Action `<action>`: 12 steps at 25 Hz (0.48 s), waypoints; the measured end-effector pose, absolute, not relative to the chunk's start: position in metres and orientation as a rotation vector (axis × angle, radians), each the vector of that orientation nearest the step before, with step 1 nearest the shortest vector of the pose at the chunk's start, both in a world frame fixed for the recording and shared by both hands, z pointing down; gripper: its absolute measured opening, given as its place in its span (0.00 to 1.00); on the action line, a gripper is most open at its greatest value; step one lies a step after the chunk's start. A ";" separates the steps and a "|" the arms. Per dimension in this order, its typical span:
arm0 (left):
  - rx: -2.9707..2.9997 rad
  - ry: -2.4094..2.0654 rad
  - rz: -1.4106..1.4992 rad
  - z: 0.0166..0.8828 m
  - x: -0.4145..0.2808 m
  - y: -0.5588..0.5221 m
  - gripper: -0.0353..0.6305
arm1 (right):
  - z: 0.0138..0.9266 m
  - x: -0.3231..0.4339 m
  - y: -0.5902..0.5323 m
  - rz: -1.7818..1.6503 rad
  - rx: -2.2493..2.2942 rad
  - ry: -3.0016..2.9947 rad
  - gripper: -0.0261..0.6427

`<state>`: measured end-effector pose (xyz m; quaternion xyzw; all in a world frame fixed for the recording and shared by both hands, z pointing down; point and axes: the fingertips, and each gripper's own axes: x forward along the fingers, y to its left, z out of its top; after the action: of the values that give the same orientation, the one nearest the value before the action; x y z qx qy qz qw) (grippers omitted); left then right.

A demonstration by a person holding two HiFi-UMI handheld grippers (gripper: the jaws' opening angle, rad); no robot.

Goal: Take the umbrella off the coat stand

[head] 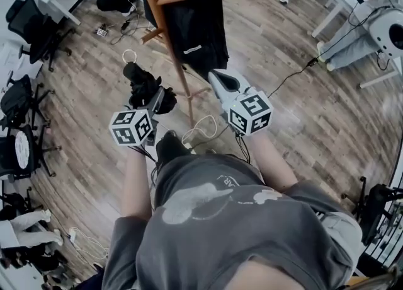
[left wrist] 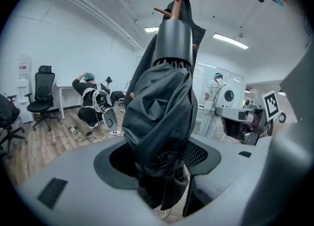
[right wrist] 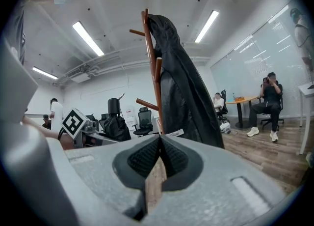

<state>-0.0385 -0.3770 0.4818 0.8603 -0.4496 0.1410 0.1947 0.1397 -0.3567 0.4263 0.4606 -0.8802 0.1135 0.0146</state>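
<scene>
A folded black umbrella (head: 140,79) sticks out of my left gripper (head: 152,98), which is shut on it, left of the coat stand and apart from it. In the left gripper view the bunched umbrella fabric (left wrist: 159,117) fills the gap between the jaws of the left gripper (left wrist: 162,163), its grey cap (left wrist: 171,43) pointing up. The wooden coat stand (head: 165,25) still carries a black jacket (head: 196,21). My right gripper (head: 221,82) is shut on nothing, just right of the stand's pole. In its own view the right gripper (right wrist: 159,140) faces the coat stand (right wrist: 156,77) and jacket (right wrist: 189,99).
A white cable (head: 200,130) loops on the wood floor by the stand's base. Office chairs (head: 28,21) stand at the left, a seated person (left wrist: 91,99) is behind, and white equipment (head: 384,24) is at the far right. Another person (right wrist: 269,103) sits by a table.
</scene>
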 end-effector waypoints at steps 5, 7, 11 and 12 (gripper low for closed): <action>2.370 -1.330 0.348 0.470 -0.055 -0.362 0.46 | 0.427 0.133 -0.354 0.374 1.382 -2.766 0.04; 2.359 -1.353 0.339 0.467 -0.062 -0.358 0.46 | 0.430 0.128 -0.355 0.389 1.357 -2.772 0.04; 2.335 -1.403 0.320 0.462 -0.076 -0.351 0.46 | 0.436 0.114 -0.357 0.409 1.296 -2.795 0.04; 2.328 -1.415 0.316 0.462 -0.080 -0.350 0.46 | 0.436 0.110 -0.357 0.409 1.278 -2.802 0.04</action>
<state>-0.0800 -0.3503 0.4618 0.8320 -0.5058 0.1128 0.1981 0.1096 -0.3572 0.4362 0.4112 -0.9018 0.1316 0.0174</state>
